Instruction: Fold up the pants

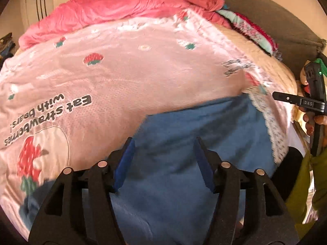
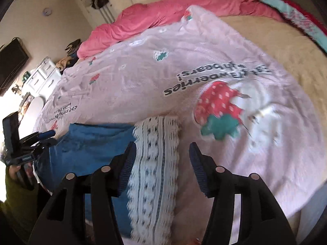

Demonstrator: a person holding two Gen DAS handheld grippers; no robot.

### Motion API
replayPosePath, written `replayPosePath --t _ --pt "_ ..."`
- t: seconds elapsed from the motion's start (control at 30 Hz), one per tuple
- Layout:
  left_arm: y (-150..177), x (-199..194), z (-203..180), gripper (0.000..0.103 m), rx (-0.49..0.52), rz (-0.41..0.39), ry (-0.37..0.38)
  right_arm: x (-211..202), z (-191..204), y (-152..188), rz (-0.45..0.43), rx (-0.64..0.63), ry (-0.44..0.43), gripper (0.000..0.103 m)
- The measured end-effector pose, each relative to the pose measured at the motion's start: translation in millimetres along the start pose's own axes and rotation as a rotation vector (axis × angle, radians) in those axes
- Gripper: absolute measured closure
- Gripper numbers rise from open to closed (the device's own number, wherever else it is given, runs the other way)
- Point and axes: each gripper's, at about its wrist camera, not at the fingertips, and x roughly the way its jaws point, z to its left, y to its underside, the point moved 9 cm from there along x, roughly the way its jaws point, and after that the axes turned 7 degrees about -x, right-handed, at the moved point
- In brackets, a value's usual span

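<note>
On the bed, lower centre of both views:
Pants [image 1: 184, 147]: blue cloth spread flat on a pink blanket [image 1: 126, 75], with a white lace band [image 2: 155, 163] along one edge (right edge in the left view, centre in the right view).
Left gripper [image 1: 164, 163]: fingers spread wide over the blue cloth, nothing between them; also seen at the left edge of the right view [image 2: 44, 135], near the far side of the pants.
Right gripper [image 2: 162, 167]: fingers wide apart, nothing held, straddling the lace band; whether the tips touch it cannot be told (frame is blurred).
Blanket: strawberry prints, upside-down text "Eat strawberries with bears!".
Quilt [image 1: 122, 8]: pink, bunched along the top of the frame.
Sheet [image 2: 276, 36]: tan, upper right of the right view.
</note>
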Motion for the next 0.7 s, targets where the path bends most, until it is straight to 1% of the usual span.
replayPosePath --t 0.07,0.1,0.2,0.27,0.4,0.43,0.47,0.53,0.6,0.67,0.7 --pt "-6 14 10 0.048 -0.017 0.016 -0.008 20 -9 -6 0.027 0.011 -0.009 0.050" --pt "-8 20 13 0.047 -0.025 0.032 0.000 26 -10 -4 0.035 0.025 -0.019 0.050" --pt "-10 36 15 0.045 -0.024 0.075 0.052 42 -11 -6 0.045 0.055 -0.061 0.050" --pt "-10 45 18 0.045 -0.030 0.082 0.056 48 -10 -7 0.041 0.059 -0.088 0.051" --pt "-8 55 18 0.045 -0.061 0.081 0.107 53 1 -6 0.036 0.031 -0.120 0.051" --pt "-8 55 15 0.047 -0.059 0.074 0.131 55 2 -4 0.041 0.022 -0.122 0.055" --pt "-7 54 12 0.050 -0.057 0.074 0.151 56 5 -3 0.044 0.017 -0.131 0.062" --pt "-5 53 5 0.075 -0.046 0.081 0.190 58 10 -1 0.049 0.014 -0.155 0.065" --pt "-5 52 -1 0.080 -0.044 0.086 0.224 55 12 0 0.030 0.022 -0.167 0.066" --pt "-6 53 -4 0.087 -0.069 0.087 0.254 53 15 1 0.022 0.027 -0.188 0.078" --pt "-6 53 -4 0.095 -0.074 0.081 0.253 52 16 2 0.022 0.022 -0.189 0.080"
